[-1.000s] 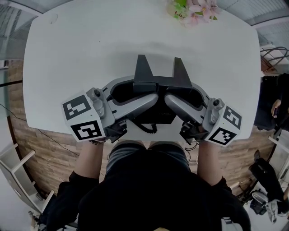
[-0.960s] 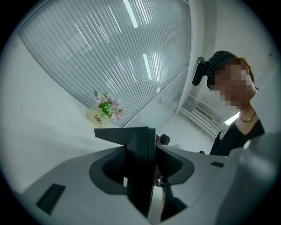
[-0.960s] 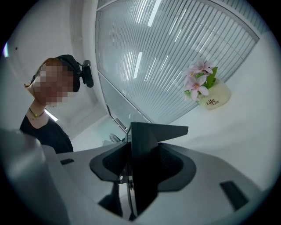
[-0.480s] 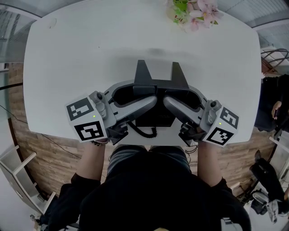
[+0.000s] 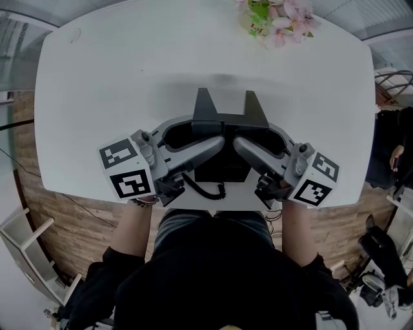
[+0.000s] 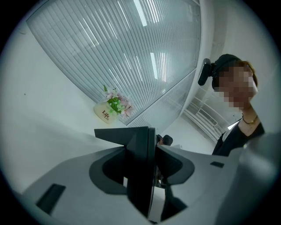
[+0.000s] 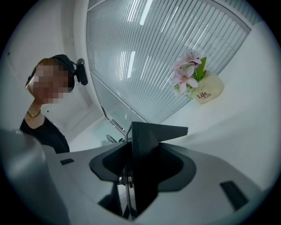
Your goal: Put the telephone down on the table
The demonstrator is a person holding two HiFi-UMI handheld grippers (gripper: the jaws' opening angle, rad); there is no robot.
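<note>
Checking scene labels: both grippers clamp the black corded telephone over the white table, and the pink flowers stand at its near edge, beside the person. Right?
No. The pink flowers stand at the far edge of the white table, opposite the person; the head view shows it. The rest holds.

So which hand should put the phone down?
Neither alone, probably: the left hand-held gripper and right hand-held gripper each clamp one side of the telephone over the table, so both lower together.
</note>
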